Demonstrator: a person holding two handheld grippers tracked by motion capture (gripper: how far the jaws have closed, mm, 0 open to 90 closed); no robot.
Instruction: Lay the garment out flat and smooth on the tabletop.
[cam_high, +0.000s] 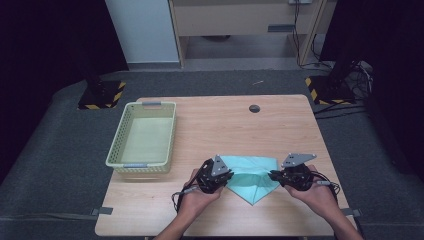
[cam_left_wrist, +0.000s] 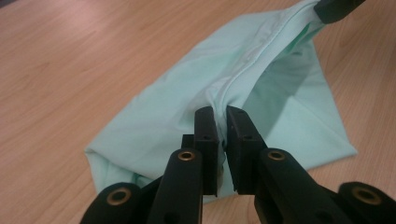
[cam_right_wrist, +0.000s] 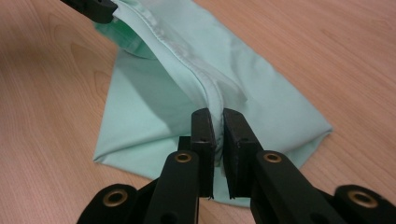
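A mint-green cloth (cam_high: 252, 176) lies folded on the wooden table (cam_high: 220, 125) near its front edge. My left gripper (cam_high: 226, 176) is shut on the cloth's hemmed edge at its left end, and in the left gripper view the hem (cam_left_wrist: 243, 70) runs taut from my left gripper (cam_left_wrist: 221, 114) up to the other gripper at the top right. My right gripper (cam_high: 274, 175) is shut on the same hem at the right end; in the right gripper view my right gripper (cam_right_wrist: 218, 115) pinches the cloth (cam_right_wrist: 261, 93). The held edge is lifted off the table while the rest hangs down to it.
A pale yellow-green plastic basket (cam_high: 121, 135) stands empty on the table's left side. A small dark round hole (cam_high: 254, 108) sits near the table's far edge. Grey floor surrounds the table.
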